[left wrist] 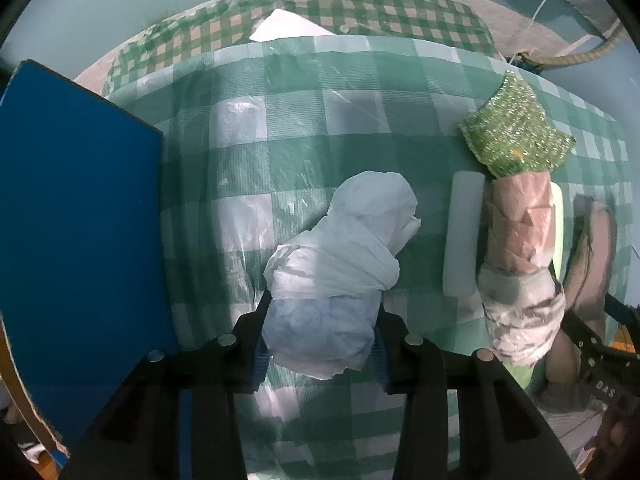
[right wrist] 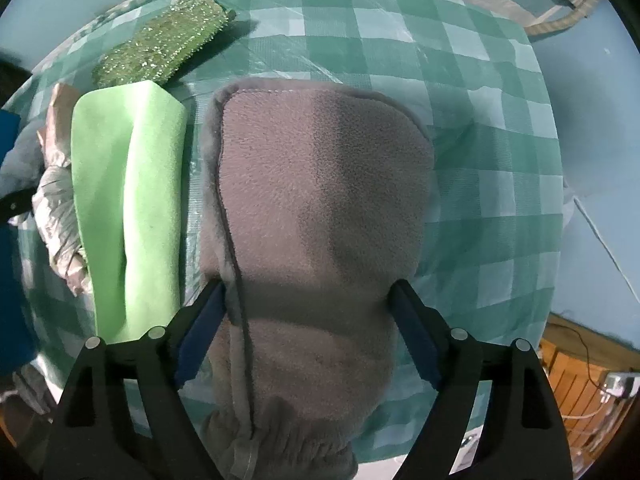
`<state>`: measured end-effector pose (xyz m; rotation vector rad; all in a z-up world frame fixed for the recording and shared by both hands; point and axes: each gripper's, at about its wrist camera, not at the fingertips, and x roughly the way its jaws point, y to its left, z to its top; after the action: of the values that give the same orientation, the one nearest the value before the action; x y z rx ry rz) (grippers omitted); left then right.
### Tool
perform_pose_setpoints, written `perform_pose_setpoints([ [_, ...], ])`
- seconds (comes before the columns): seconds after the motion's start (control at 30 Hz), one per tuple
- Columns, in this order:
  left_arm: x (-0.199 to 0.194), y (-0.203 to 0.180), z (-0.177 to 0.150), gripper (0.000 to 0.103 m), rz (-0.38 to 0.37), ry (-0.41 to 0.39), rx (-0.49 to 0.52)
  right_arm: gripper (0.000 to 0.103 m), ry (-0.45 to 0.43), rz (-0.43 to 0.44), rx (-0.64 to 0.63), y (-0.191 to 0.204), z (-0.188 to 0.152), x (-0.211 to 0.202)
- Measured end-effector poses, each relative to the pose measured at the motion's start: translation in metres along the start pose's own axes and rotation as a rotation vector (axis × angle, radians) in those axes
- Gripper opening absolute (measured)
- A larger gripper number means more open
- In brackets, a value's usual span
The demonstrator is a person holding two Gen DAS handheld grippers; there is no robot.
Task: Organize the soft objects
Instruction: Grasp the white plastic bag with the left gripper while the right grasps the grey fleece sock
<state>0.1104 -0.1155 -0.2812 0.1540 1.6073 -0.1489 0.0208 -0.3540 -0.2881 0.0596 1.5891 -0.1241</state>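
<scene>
Step in hand, as judged: lining the soft things up in a row on the checked tablecloth (left wrist: 352, 76). Two pieces are being handled at once.

Left gripper (left wrist: 320, 344): jaws partly closed, pads pressed into both sides of a crumpled white plastic bag (left wrist: 348, 260). The bag bulges forward from between the fingers and looks held, low over the cloth; whether its far end rests on the table cannot be told. A blue board (left wrist: 76, 216) stands close on its left.

Right gripper (right wrist: 308, 320): jaws spread wide, one blue pad at each edge of a grey fleece mitt (right wrist: 316, 208). The mitt lies flat on the cloth, cuff toward the camera. The pads touch or nearly touch its sides, but the fabric is not visibly pinched. Grip uncertain.

Row so far, seen from the right wrist: a folded light-green cloth (right wrist: 128, 208) just beside the mitt on its left, a silvery crumpled bag (right wrist: 60, 208) beyond that, and a glittery green scouring pad (right wrist: 160, 48) farther back. From the left wrist, a pink-brown wrapped bundle (left wrist: 520, 224) lies below the pad, with a white foam block (left wrist: 464, 236) alongside.

Next move, as judged: the white bag needs a free spot beside the foam block, set down parallel to the others, then released without dragging it. The mitt wants only a small nudge or release.
</scene>
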Motion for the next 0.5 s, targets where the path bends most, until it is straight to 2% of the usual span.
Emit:
perform_pose_setpoints([
  [0.2,-0.007,0.002,-0.012,0.041,0.005,-0.032,0.009,0.082,-0.036,0.015,-0.01,-0.004,-0.007,0.001],
  [0.27,-0.011,0.003,-0.014,0.041,0.004,-0.039,0.008,0.077,-0.045,0.022,-0.017,-0.004,-0.013,-0.001],
  [0.33,-0.014,0.003,-0.016,0.041,0.005,-0.049,0.013,0.061,-0.057,0.026,-0.04,-0.003,-0.017,-0.005],
  [0.5,-0.021,0.001,-0.027,0.041,0.022,-0.067,0.031,0.035,-0.066,0.05,-0.045,-0.004,-0.017,-0.015],
])
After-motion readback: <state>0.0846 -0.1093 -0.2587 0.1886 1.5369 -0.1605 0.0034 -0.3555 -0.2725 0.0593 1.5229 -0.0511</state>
